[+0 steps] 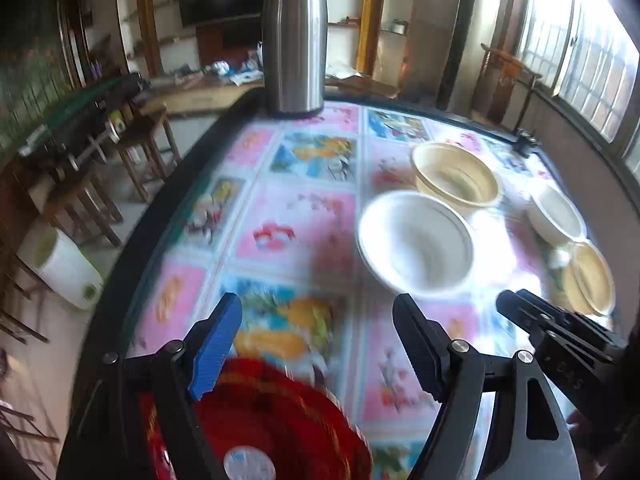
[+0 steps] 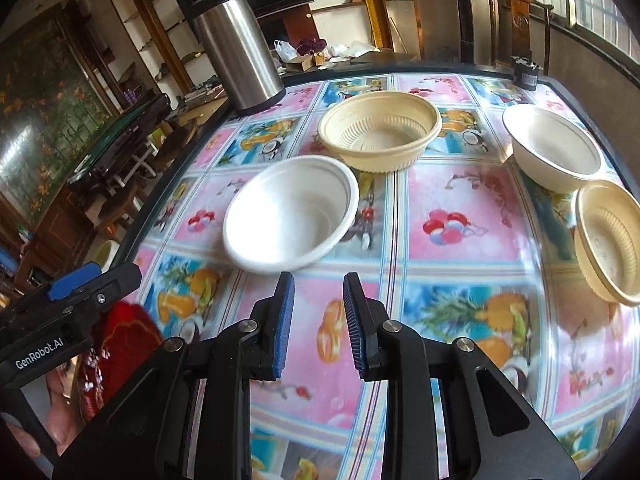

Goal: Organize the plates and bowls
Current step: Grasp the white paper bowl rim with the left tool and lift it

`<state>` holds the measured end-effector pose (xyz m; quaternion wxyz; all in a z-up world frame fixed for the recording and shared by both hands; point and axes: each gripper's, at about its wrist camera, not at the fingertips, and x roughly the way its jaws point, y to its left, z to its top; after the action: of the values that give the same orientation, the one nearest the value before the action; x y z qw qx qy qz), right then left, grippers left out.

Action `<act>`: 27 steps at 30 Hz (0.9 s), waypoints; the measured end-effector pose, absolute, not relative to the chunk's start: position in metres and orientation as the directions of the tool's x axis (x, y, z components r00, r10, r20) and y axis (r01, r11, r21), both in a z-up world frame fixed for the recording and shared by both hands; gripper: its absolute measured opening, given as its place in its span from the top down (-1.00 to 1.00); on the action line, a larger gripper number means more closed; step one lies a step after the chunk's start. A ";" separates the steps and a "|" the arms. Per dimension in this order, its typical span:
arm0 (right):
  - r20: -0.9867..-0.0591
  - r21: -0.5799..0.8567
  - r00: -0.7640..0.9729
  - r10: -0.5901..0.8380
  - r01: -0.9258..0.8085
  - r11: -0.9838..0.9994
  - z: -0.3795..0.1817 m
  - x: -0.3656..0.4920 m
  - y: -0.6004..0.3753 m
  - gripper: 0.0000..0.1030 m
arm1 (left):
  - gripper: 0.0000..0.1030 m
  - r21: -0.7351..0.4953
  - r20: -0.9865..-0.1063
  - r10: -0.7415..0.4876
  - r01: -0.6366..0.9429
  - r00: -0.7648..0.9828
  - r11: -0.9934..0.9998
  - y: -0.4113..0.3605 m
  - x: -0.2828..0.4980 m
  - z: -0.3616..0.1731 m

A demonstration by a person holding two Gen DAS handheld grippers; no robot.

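Left tool (image 1: 316, 344) was spread wide, nothing between its pads, over the red plate (image 1: 276, 420) at bottom centre. Right tool (image 2: 318, 324) was narrowed to a small gap, empty, above the surface (image 2: 460, 340). Just beyond: white bowl (image 2: 292, 216), cream bowl (image 2: 380, 136) behind it, two more bowls (image 2: 554, 148) at right edge, steel flask (image 2: 236, 48) upper left.

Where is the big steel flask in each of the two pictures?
Left wrist view: the steel flask stands top centre, at the table's far edge.
Right wrist view: the steel flask stands upper left, leaning in the picture.
Shared landmark: the nearest white bowl sits in front of it in both.
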<state>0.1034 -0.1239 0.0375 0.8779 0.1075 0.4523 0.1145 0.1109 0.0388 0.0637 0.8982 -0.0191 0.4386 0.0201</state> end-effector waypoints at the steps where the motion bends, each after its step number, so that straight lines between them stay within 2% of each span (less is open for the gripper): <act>1: -0.777 0.296 0.555 0.297 -0.094 0.951 0.034 0.112 -0.125 0.51 | -0.52 -0.002 -0.792 0.027 -0.047 0.610 0.999 0.035 0.119 0.061; 14: -0.784 0.424 0.492 0.378 -0.020 0.906 -0.006 0.171 -0.135 0.51 | -0.51 -0.108 -0.876 -0.070 -0.053 0.476 0.993 0.030 0.196 0.012; 20: -0.786 0.407 0.491 0.375 -0.046 0.912 -0.011 0.182 -0.129 0.51 | -0.48 -0.118 -0.893 -0.083 -0.051 0.442 0.992 0.024 0.209 -0.001; 21: -0.784 0.408 0.492 0.378 -0.050 0.911 -0.012 0.183 -0.129 0.52 | -0.23 -0.108 -0.900 -0.075 -0.053 0.429 0.993 0.021 0.210 -0.005; 22: -0.785 0.410 0.487 0.383 -0.056 0.910 -0.013 0.185 -0.129 0.62 | 0.05 -0.104 -0.905 -0.074 -0.049 0.418 0.993 0.019 0.211 -0.008; 23: -0.786 0.409 0.482 0.386 -0.063 0.911 -0.014 0.185 -0.128 0.70 | 0.52 -0.112 -0.916 -0.091 -0.031 0.391 0.993 0.016 0.213 -0.013; 24: -0.781 0.417 0.480 0.399 -0.075 0.906 -0.014 0.184 -0.126 0.72 | 0.70 -0.126 -0.922 -0.109 -0.023 0.372 0.992 0.014 0.214 -0.017; 27: -0.787 0.382 0.490 0.374 -0.087 0.920 -0.011 0.180 -0.123 0.72 | 0.69 -0.116 -0.921 -0.104 -0.009 0.375 0.993 0.007 0.207 -0.017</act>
<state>0.1797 -0.1234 -0.0105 0.8505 0.1474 0.4864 0.1354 0.2073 0.0070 -0.0169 0.8275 -0.0509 0.5583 -0.0287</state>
